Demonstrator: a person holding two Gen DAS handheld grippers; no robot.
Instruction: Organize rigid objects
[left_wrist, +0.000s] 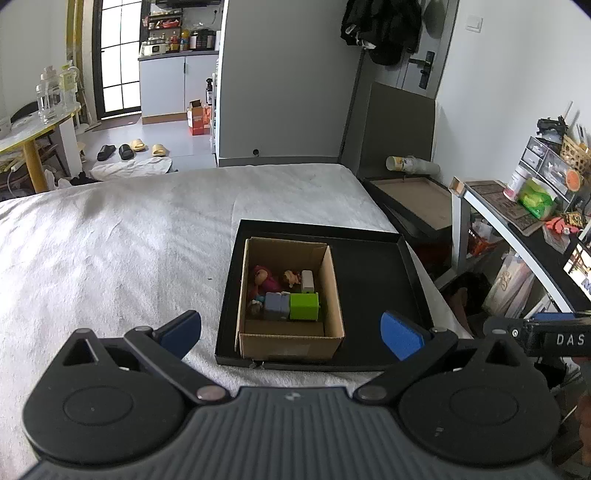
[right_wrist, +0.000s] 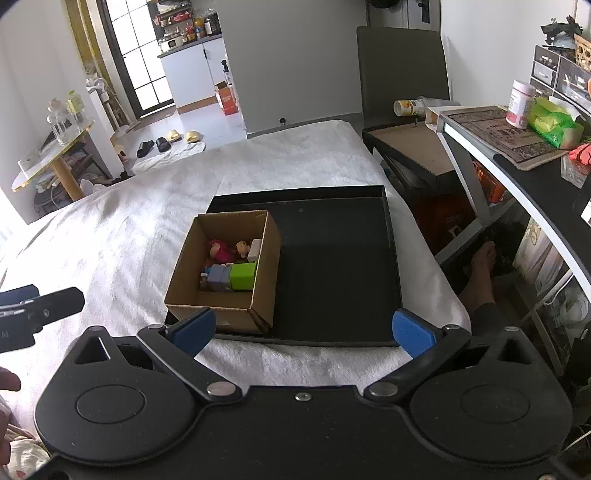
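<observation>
Risk first: cardboard box (right_wrist: 225, 269) sitting in the left part of a shallow black tray (right_wrist: 340, 266), the tray itself resting on a soft white bed cover (right_wrist: 122, 236) rather than a firm surface, so likely to tip or slide under any sideways push from a finger. Near wall of the box standing between both tools and the toys, hence easy to catch and crumple on a low approach. Toys packed close together, touching one another, leaving little room for a finger beside any one piece; probable nudging of neighbours, or two pieces lifted at once. Tray lying near the bed's right edge, with floor and furniture below, so a dropped piece could well be lost over the side. Left hand-held gripper (left_wrist: 291, 334) spread wide and empty, hovering short of the box's near wall. Right hand-held gripper (right_wrist: 303, 330) likewise spread wide and empty, above the tray's near rim, well clear of the toys. Inside the box: green block (right_wrist: 243, 276) against the right wall, grey-blue block (right_wrist: 220, 278) touching its left side, small white block (right_wrist: 255, 249) farther back by the right wall, pink figure (right_wrist: 218, 251) and small tan figure (right_wrist: 242, 249) behind, details too small to tell. Rest of the tray bare and dark.
</observation>
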